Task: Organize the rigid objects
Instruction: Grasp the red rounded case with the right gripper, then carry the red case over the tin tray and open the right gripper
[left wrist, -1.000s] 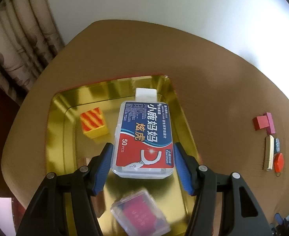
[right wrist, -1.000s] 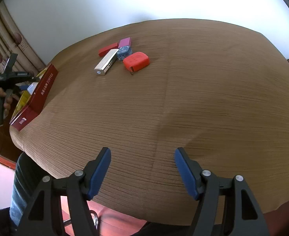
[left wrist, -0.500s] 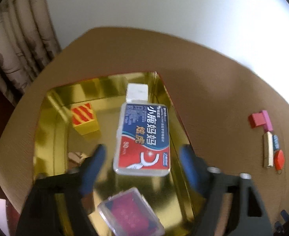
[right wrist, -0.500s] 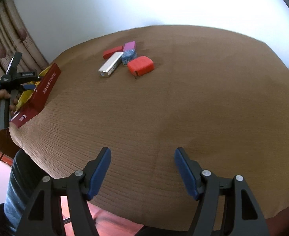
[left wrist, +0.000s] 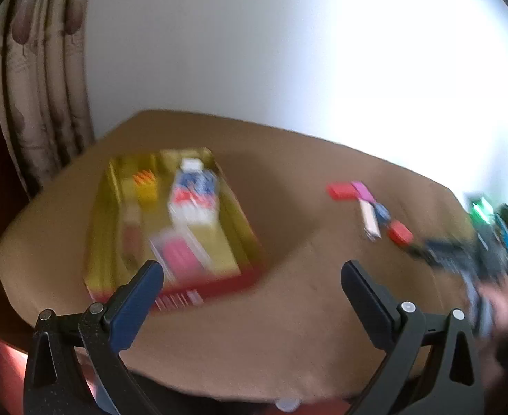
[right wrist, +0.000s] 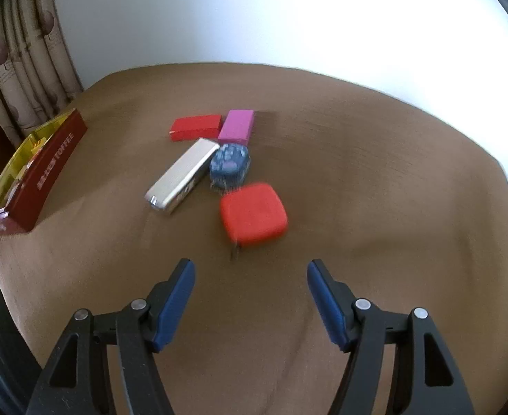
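Hovering tilted down, left gripper [left wrist: 252,278] empty, jaws just opened wide.
Right gripper [right wrist: 250,278] half-open, empty, near rounded red case [right wrist: 252,218].

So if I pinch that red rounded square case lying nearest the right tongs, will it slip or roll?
The red rounded square case lies flat and squat on the brown tablecloth, so rolling seems unlikely. It looks rigid. Its smooth rounded edges might let it slip under an off-centre pinch.

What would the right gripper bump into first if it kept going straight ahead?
Probably the red rounded case: it lies just ahead of the open right gripper, roughly centred between its fingers, though depth is hard to judge.
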Available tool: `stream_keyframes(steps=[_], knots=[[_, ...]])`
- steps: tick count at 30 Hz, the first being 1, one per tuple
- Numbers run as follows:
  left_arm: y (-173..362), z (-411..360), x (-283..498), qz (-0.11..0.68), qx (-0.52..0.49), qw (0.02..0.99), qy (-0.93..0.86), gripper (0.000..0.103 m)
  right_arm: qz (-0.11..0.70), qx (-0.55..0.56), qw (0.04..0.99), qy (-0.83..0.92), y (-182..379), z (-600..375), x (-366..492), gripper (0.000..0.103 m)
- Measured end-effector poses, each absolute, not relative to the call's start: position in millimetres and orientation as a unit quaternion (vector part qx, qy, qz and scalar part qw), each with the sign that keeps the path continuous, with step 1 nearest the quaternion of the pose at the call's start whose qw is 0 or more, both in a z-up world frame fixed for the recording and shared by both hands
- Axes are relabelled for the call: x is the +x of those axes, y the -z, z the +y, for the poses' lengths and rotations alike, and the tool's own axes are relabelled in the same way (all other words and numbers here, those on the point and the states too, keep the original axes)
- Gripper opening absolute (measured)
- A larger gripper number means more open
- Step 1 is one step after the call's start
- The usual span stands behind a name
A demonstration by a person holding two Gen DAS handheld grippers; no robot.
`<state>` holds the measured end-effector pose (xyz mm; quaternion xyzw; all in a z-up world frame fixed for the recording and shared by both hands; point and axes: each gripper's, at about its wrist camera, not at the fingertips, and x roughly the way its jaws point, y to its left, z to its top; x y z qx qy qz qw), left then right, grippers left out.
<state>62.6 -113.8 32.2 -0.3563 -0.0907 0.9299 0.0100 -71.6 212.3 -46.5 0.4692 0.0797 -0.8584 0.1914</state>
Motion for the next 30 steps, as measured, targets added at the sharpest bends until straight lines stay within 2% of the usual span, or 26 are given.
stream_keyframes(steps=[10,11,12,13,21,30], knots=[[-16,-96,89,-0.123,-0.375,0.051,-0.918,0.101,0.124,0.479,0.188,0.848,67,189,-109,0.069],[-16,-98,89,-0.131,-0.375,0.052,-0.916,0.101,0.119,0.480,0.182,0.850,68,189,-109,0.067],[-15,-100,91,-0.136,-0.375,0.053,-0.915,0.101,0.112,0.480,0.179,0.852,68,190,-109,0.062],[-15,-100,92,-0.137,-0.375,0.053,-0.915,0.101,0.106,0.477,0.173,0.855,67,191,-108,0.051],[-19,-104,94,-0.127,-0.373,0.034,-0.919,0.101,0.137,0.458,0.146,0.866,53,183,-88,0.050],[-13,-114,91,-0.127,-0.384,-0.005,-0.914,0.101,0.135,0.417,0.157,0.885,-1,176,-73,0.050]])
